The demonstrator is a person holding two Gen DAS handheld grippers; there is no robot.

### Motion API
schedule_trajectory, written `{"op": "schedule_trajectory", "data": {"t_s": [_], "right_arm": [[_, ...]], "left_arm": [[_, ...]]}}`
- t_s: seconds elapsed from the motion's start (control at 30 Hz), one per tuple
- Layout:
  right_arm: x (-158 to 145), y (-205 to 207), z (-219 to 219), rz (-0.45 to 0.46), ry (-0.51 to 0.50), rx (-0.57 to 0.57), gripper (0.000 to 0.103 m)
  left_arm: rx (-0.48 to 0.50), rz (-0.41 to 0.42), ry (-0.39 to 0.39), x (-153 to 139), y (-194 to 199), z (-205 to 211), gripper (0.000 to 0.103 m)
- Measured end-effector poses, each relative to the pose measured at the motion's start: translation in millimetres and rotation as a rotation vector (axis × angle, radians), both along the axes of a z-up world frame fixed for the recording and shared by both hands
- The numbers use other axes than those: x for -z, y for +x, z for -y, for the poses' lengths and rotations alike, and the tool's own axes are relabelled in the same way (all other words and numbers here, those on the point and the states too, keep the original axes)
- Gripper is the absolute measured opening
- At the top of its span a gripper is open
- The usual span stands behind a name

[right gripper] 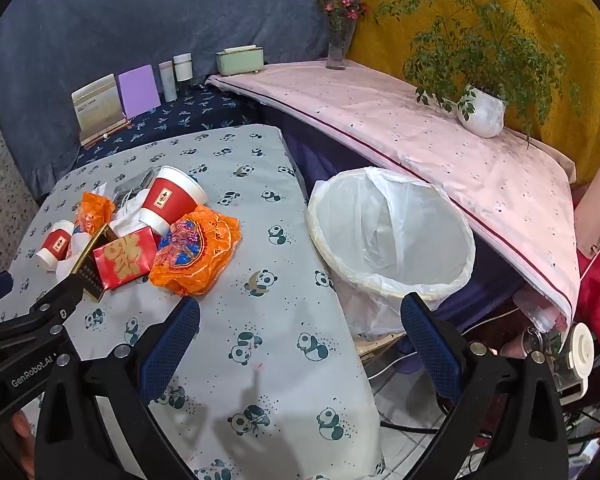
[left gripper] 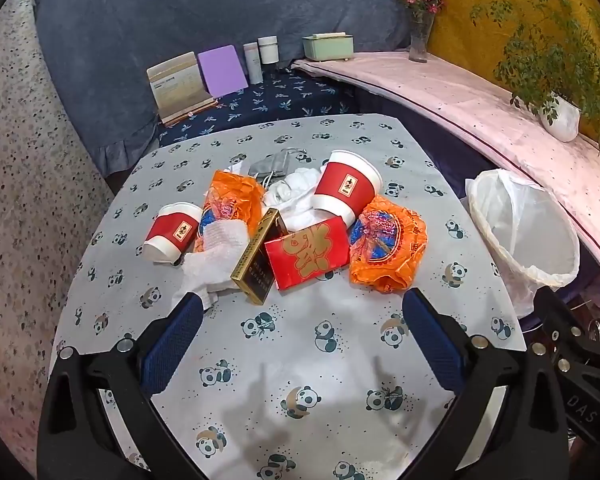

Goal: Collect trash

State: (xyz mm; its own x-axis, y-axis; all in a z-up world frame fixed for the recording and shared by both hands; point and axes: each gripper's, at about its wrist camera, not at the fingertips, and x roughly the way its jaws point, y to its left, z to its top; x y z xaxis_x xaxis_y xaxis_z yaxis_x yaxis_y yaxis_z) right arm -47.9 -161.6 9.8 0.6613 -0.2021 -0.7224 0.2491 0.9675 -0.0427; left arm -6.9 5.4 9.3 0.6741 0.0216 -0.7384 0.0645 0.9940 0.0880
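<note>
Left gripper point(left gripper: 302, 300) and right gripper point(right gripper: 300, 308) hovering over panda-print table point(left gripper: 300, 360), jaws gaping wide, gripping nothing. Beyond: trash pile point(left gripper: 292, 224) lying mid-table. Lined bin point(right gripper: 392, 232) standing just beside table's right edge.

On the arm of my left gripper point(right gripper: 4, 312), seen from the right wrist camera, I read "GenRobot.AI" in white. On the arm of my right gripper point(left gripper: 580, 308), at the left view's edge, I make out "DAS". The red packet point(left gripper: 308, 252) bears a large gold 囍; the cup labels are too small to read
</note>
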Motion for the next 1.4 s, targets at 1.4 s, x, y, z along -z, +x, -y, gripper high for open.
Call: {"op": "schedule_trajectory", "data": {"t_s": [1.4], "right_arm": [[-8.2, 0.3, -11.6, 0.021, -0.023, -0.015, 0.096]], "left_arm": [[-0.012, 0.026, -0.018, -1.5, -2.7, -9.5, 0.095]]}}
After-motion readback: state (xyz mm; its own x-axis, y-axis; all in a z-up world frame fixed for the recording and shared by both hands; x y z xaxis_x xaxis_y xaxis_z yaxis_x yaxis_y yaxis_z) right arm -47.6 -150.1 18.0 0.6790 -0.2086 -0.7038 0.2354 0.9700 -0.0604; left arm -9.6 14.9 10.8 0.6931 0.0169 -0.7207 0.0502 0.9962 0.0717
